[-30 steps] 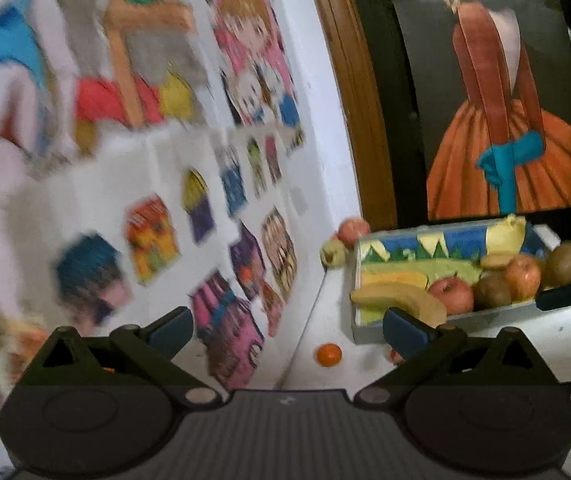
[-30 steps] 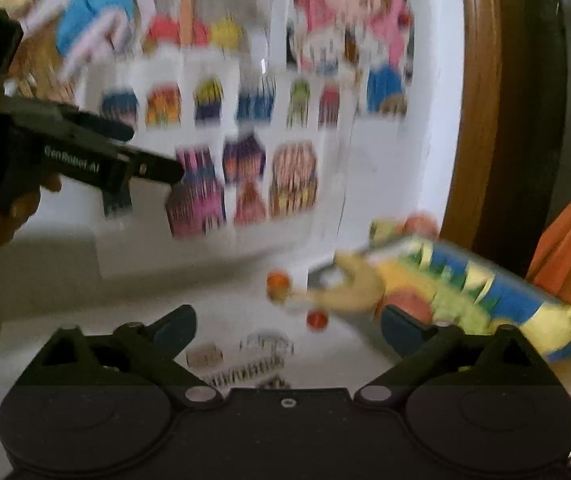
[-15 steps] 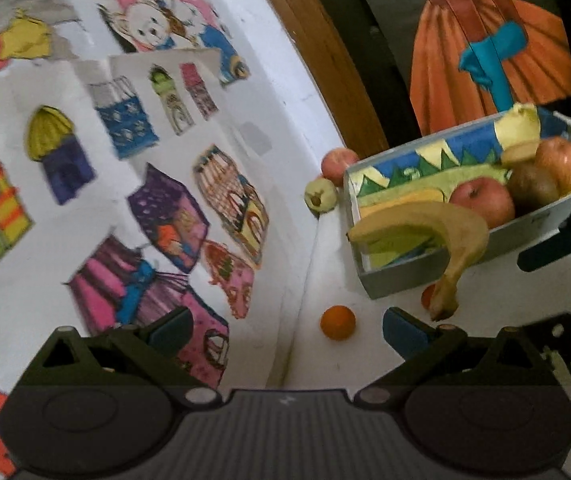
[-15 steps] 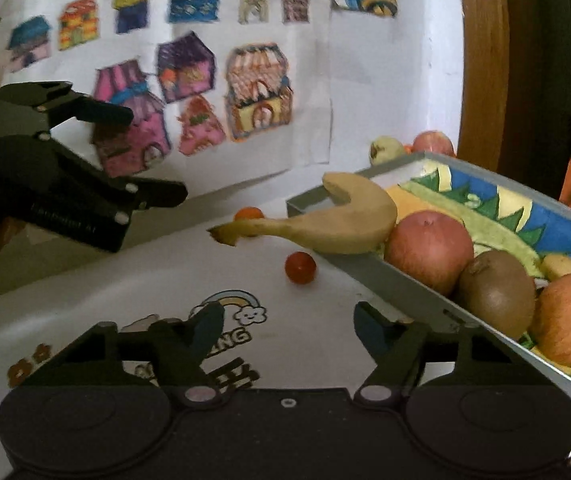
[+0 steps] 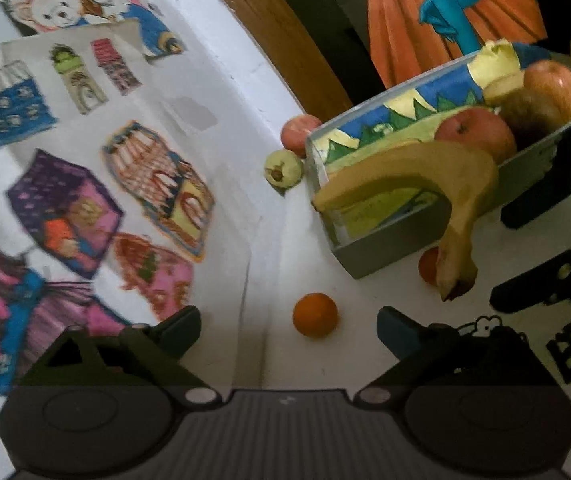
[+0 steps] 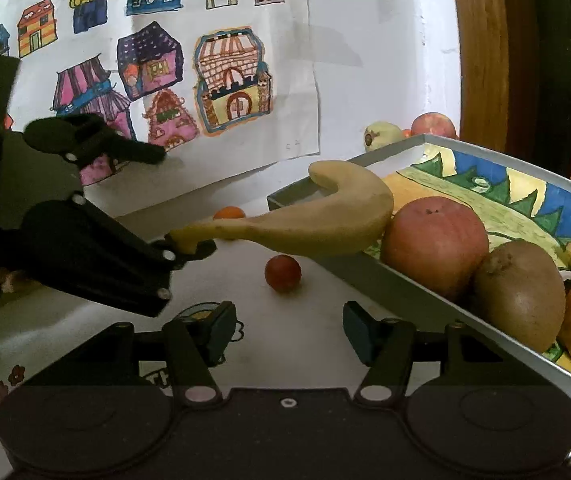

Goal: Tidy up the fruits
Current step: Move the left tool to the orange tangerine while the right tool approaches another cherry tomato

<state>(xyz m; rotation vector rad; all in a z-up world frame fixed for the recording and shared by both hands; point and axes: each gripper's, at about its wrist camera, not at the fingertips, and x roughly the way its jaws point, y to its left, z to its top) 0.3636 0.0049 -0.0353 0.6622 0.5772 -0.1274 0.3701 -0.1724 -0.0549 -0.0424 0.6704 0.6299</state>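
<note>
Your left gripper (image 5: 287, 330) has its fingers spread wide and empty, aimed at the small orange (image 5: 315, 315) lying loose on the table (image 5: 365, 360) near the tray (image 5: 385, 256), while your right gripper (image 6: 287, 332) is also spread and empty, facing the little red fruit (image 6: 283, 273) just beside the tray wall. The orange looks light, round and likely to roll, so close on its widest part with gentle pressure. The banana (image 6: 325, 216) draped over the tray edge is soft; take it mid-body, not by the stem

Banana (image 6: 317, 220) overhanging tray (image 6: 437, 300) corner
</note>
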